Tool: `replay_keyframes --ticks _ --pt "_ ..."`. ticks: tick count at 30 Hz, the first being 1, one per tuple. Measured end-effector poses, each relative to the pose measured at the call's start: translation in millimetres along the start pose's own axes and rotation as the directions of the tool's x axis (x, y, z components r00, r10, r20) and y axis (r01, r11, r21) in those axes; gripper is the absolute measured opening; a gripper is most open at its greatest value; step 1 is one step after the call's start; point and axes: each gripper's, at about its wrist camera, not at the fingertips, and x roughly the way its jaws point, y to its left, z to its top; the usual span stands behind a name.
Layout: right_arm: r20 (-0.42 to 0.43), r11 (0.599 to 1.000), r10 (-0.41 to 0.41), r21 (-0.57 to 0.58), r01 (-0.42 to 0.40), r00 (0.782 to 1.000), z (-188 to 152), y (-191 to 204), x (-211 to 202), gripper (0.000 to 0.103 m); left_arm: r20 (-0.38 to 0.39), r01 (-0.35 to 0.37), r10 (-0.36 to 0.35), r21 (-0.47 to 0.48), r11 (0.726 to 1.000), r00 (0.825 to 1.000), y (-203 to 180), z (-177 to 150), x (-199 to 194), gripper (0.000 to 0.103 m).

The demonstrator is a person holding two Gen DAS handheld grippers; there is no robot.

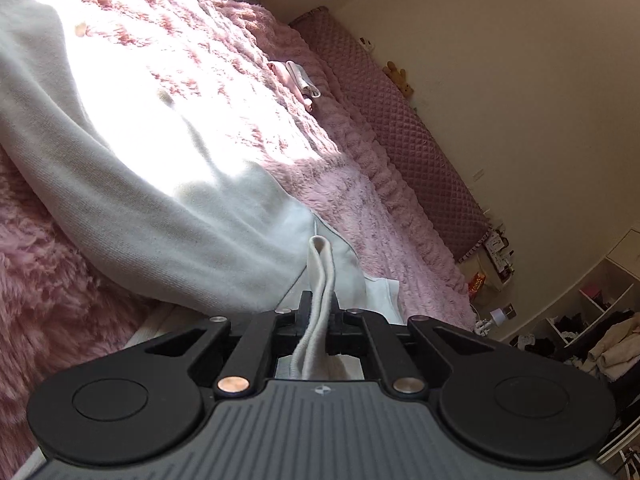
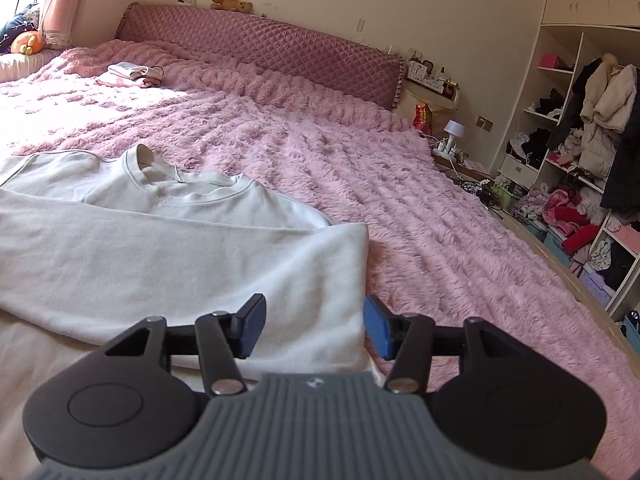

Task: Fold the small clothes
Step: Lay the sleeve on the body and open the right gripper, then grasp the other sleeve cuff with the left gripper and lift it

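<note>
A white long-sleeved top (image 2: 168, 240) lies spread on the pink fluffy bed cover, neckline toward the headboard, one sleeve folded across its body. In the left wrist view the same white top (image 1: 132, 184) fills the left side, part in bright sun. My left gripper (image 1: 320, 312) is shut on a folded ribbed edge of the white top (image 1: 320, 276), which sticks up between the pads. My right gripper (image 2: 314, 330) hovers open over the near right corner of the top. Nothing is pinched between its blue pads (image 2: 378, 332).
A small pile of folded clothes (image 2: 130, 74) lies far up the bed near the quilted pink headboard (image 2: 260, 48). Open shelves crammed with clothes (image 2: 580, 152) stand at the right. A bedside shelf with a lamp and cables (image 2: 448, 136) is beyond the bed's right edge.
</note>
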Motion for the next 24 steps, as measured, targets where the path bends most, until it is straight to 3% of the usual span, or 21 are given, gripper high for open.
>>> replay_keyframes --ticks 2,4,6,8,9,10,11,17,24 --pt "-0.019 1.000 0.010 -0.008 -0.010 1.000 0.0 3.5 6.6 0.050 -0.035 -0.035 0.034 -0.036 0.999 0.999 11.1 0.1 7.3 0.004" --pt "-0.060 1.000 0.023 0.000 -0.023 0.998 1.3 7.0 12.1 0.050 -0.030 -0.028 0.027 -0.049 0.998 0.999 10.3 3.9 2.7 0.015" --pt "-0.073 0.999 0.044 0.029 -0.042 0.996 3.4 8.8 10.4 0.050 -0.018 -0.012 0.011 -0.033 0.999 1.000 4.0 10.1 -6.7 0.030" --pt "-0.067 0.997 0.073 0.044 -0.070 0.995 7.1 13.8 5.4 0.050 0.001 0.001 -0.001 -0.004 1.000 1.000 -3.6 16.9 -22.9 0.056" --pt "-0.059 0.995 0.093 0.044 -0.091 0.994 10.2 19.4 1.5 0.052 0.013 0.002 -0.002 0.007 1.000 1.000 -6.2 21.3 -33.2 0.064" --pt "-0.050 0.993 0.113 0.043 -0.111 0.992 13.4 25.0 -2.4 0.055 0.020 -0.006 0.006 0.014 1.000 1.000 -6.7 26.1 -45.2 0.081" --pt "-0.040 0.990 0.136 0.043 -0.134 0.990 16.4 32.7 -6.4 0.057 0.022 -0.009 0.009 0.015 1.000 1.000 -6.4 30.6 -54.8 0.089" --pt "0.014 0.962 0.273 0.004 -0.273 0.962 42.0 97.8 -32.3 0.064 0.094 -0.063 0.065 -0.023 0.998 0.993 22.3 69.2 -125.4 0.089" --pt "0.040 0.907 0.413 -0.104 -0.407 0.910 57.6 177.1 -61.9 0.066 0.248 -0.200 0.232 -0.149 0.968 0.940 95.2 118.1 -184.9 0.089"
